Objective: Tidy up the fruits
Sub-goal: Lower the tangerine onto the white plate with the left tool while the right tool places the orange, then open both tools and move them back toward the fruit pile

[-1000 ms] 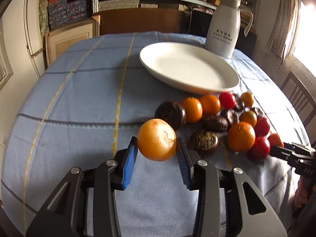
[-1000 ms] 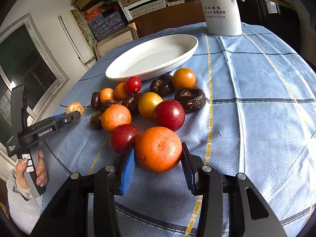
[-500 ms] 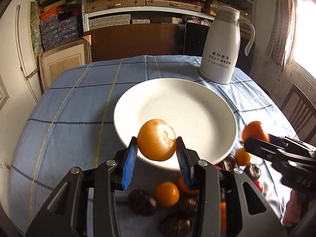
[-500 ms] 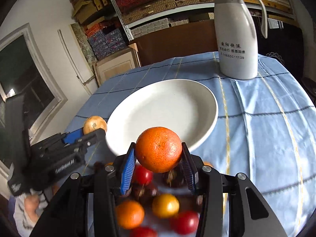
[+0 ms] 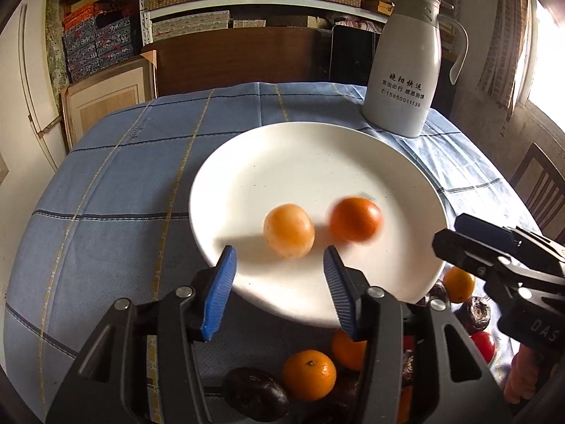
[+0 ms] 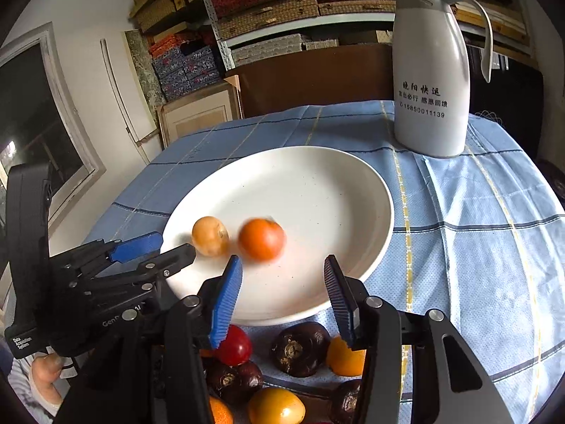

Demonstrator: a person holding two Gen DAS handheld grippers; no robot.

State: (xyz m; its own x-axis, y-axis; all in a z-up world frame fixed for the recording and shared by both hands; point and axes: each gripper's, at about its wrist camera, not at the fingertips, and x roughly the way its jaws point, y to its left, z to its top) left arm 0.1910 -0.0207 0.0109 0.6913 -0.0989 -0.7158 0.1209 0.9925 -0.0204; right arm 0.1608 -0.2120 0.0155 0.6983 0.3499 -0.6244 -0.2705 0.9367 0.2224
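Observation:
A white plate [image 5: 310, 162] [image 6: 317, 183] sits on the blue checked tablecloth. A pale orange [image 5: 289, 230] [image 6: 210, 236] lies on it, with a deeper orange [image 5: 356, 219] [image 6: 261, 238], motion-blurred, just to its right. My left gripper [image 5: 279, 272] is open and empty over the plate's near rim, right behind the pale orange; it also shows in the right wrist view [image 6: 152, 251]. My right gripper [image 6: 282, 275] is open and empty behind the deeper orange; it also shows in the left wrist view [image 5: 494, 247].
A pile of small oranges [image 5: 309, 374], dark brown fruits [image 6: 300, 348] and red fruits [image 6: 235, 344] lies on the cloth in front of the plate, under both grippers. A white jug [image 5: 406, 63] [image 6: 432, 67] stands behind the plate at right. A chair [image 5: 540, 183] stands at the table's right edge.
Both grippers have opened and let go of their oranges, which now lie on the plate. The deeper orange is still moving. Both grippers came closer to the plate.

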